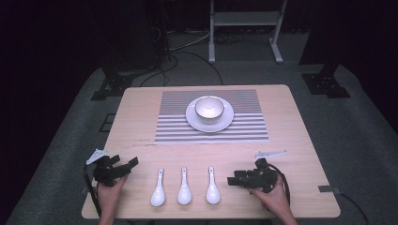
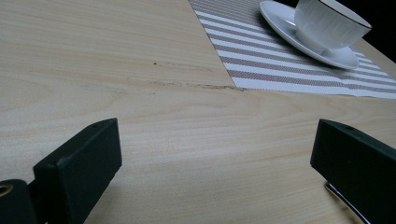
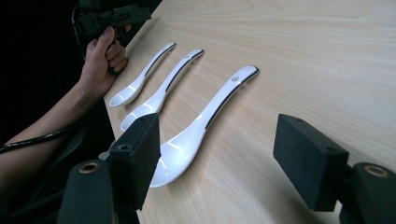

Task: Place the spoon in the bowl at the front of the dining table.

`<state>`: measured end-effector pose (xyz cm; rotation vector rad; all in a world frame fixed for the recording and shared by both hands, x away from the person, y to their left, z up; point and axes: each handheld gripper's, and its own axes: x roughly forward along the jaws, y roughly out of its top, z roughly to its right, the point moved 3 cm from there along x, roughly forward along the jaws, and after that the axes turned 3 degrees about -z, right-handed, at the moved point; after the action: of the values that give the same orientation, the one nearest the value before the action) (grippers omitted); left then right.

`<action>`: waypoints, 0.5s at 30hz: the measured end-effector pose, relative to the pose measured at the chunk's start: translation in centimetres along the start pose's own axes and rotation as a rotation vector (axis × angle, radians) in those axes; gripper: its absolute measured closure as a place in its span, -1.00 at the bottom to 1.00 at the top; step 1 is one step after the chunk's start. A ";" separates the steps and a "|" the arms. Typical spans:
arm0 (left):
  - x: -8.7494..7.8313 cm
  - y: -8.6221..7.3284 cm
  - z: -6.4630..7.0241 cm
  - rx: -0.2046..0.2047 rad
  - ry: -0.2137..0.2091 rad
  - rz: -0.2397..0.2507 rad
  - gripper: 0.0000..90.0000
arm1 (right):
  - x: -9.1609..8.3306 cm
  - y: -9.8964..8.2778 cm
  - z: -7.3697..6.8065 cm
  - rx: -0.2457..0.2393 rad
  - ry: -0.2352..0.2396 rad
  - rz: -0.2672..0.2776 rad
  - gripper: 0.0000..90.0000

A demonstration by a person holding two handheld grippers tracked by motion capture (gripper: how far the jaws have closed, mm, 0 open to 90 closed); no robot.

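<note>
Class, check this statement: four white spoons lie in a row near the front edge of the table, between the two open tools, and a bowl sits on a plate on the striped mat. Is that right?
Not quite: the high view shows three white spoons, not four. The rest holds: they lie in a row between the open left tool and right tool, and the bowl sits on a plate on the striped mat.
</note>
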<state>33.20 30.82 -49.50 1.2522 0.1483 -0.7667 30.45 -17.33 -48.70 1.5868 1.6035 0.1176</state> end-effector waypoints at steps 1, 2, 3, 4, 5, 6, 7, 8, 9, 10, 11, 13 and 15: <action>0.0 0.0 0.0 -0.001 0.000 0.001 -0.99 | 0.1 0.2 -0.1 0.000 0.001 -0.002 -0.31; 0.0 0.0 0.0 -0.001 0.000 0.001 -0.99 | 0.2 0.3 -0.1 -0.003 0.001 -0.003 -0.31; 0.0 0.0 0.0 -0.001 0.000 0.001 -0.99 | 0.2 0.3 -0.1 -0.003 0.001 -0.003 -0.31; 0.0 0.0 0.0 0.000 -0.001 0.000 -0.99 | 0.4 0.5 -0.2 -0.006 0.002 -0.005 -0.31; 0.0 0.0 0.0 0.000 -0.002 0.000 -0.99 | 0.6 0.7 -0.3 -0.010 0.003 -0.009 -0.30; 0.0 0.0 0.0 -0.001 -0.001 0.000 -0.99 | 0.6 0.7 -0.3 -0.010 0.003 -0.009 -0.30; 0.0 0.0 0.0 -0.001 -0.001 0.000 -0.99 | 0.7 0.8 -0.3 -0.010 0.003 -0.009 -0.30; 0.0 0.0 0.0 -0.001 -0.001 0.001 -0.99 | 0.8 1.0 -0.4 -0.010 0.005 -0.012 -0.30; 0.0 0.0 0.0 -0.001 -0.001 0.000 -0.99 | 1.0 1.3 -0.5 -0.019 0.004 -0.021 -0.28; 0.0 0.0 0.0 -0.001 -0.001 0.000 -0.99 | 1.1 1.4 -0.5 -0.020 0.002 -0.023 -0.28; 0.0 0.0 0.0 -0.001 0.000 -0.001 -0.99 | 1.3 1.5 -0.6 -0.024 -0.001 -0.029 -0.28; 0.0 0.0 0.0 -0.001 0.000 -0.001 -0.99 | 1.4 1.6 -0.6 -0.022 0.001 -0.032 -0.27; 0.0 0.0 0.0 -0.003 -0.001 -0.001 -0.99 | 1.7 1.9 -0.8 -0.031 -0.002 -0.037 -0.27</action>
<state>33.21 30.82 -49.51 1.2494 0.1493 -0.7672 31.78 -15.14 -47.87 1.5324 1.6212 0.1206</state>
